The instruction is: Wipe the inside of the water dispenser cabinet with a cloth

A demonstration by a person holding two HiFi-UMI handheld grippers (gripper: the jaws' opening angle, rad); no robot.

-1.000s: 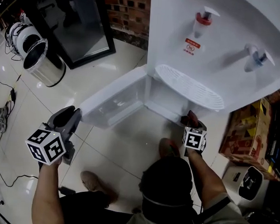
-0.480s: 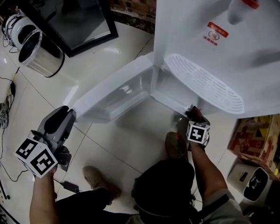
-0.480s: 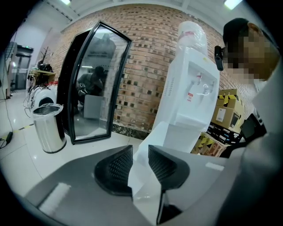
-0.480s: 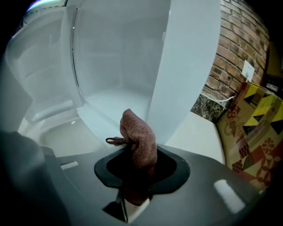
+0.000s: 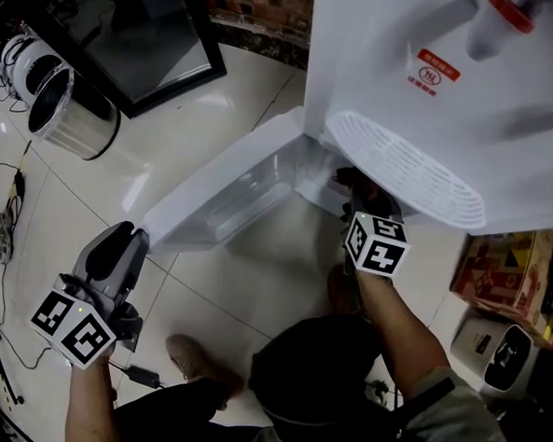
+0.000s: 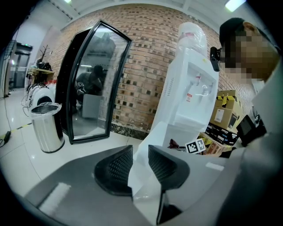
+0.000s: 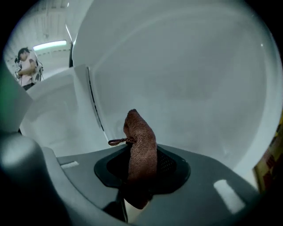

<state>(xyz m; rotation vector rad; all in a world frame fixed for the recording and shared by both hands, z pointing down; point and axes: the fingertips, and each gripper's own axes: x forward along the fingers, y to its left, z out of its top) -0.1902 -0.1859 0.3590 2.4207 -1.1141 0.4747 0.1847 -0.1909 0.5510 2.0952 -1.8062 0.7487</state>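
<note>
The white water dispenser (image 5: 407,74) stands at the upper right, its lower cabinet door (image 5: 222,189) swung open to the left. My right gripper (image 5: 358,190) is shut on a brown cloth (image 5: 352,179) at the cabinet opening, under the drip tray (image 5: 406,167). In the right gripper view the cloth (image 7: 140,143) sticks up out of the right gripper (image 7: 141,167), close to the white inner wall (image 7: 190,88). My left gripper (image 5: 132,236) is at the door's outer corner. In the left gripper view the door's edge (image 6: 143,185) runs between the narrowly set jaws of the left gripper (image 6: 139,162).
A steel bin (image 5: 68,109) and a black-framed glass panel (image 5: 148,30) stand at the upper left. Cardboard boxes (image 5: 498,266) are at the right. Cables (image 5: 4,245) lie on the tiled floor at the left. The person's shoe (image 5: 198,362) is below the door.
My right gripper has risen and moved left with the cloth, from the cabinet's right front edge into the opening. The left gripper has stayed at the door's corner.
</note>
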